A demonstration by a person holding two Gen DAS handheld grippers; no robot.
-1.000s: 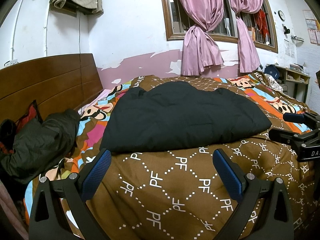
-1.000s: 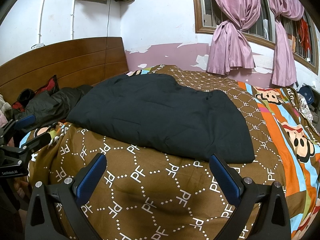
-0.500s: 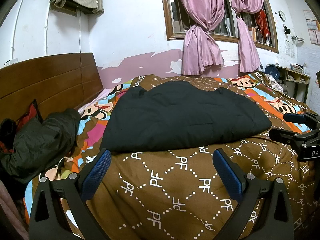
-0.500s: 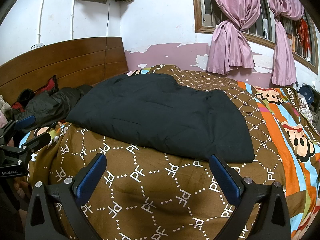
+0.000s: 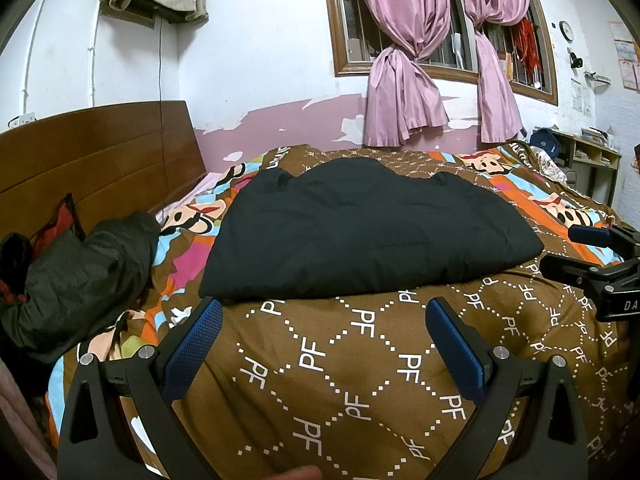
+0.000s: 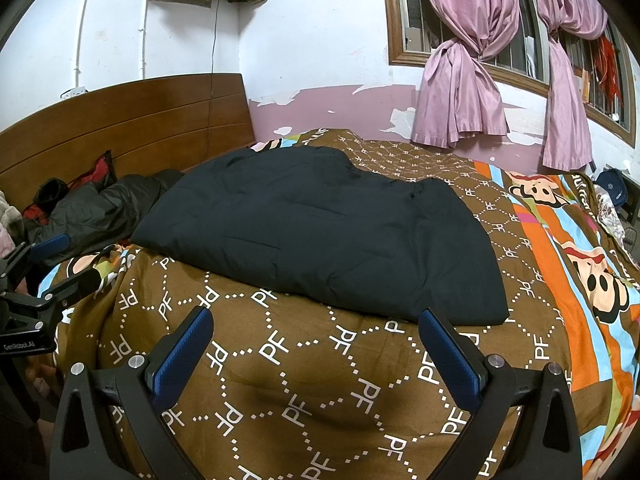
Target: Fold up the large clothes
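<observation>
I see one black garment (image 5: 368,232) lying flat on the bed (image 5: 360,368), folded into a broad puffy slab with faint quilt lines and a neat straight edge facing me. It sits mid-bed on a brown cover printed with white letters. A second piece, a dark jacket (image 5: 76,276), lies crumpled left of the garment, by the wooden headboard (image 5: 92,160). Two pink curtains (image 5: 404,92) hang knotted at the window beyond the garment. My left tongs (image 5: 324,320) are spread wide with nothing between them, just short of the garment's near edge. My right tongs (image 6: 316,328) are likewise wide apart and empty, hovering near the garment's near right corner.
</observation>
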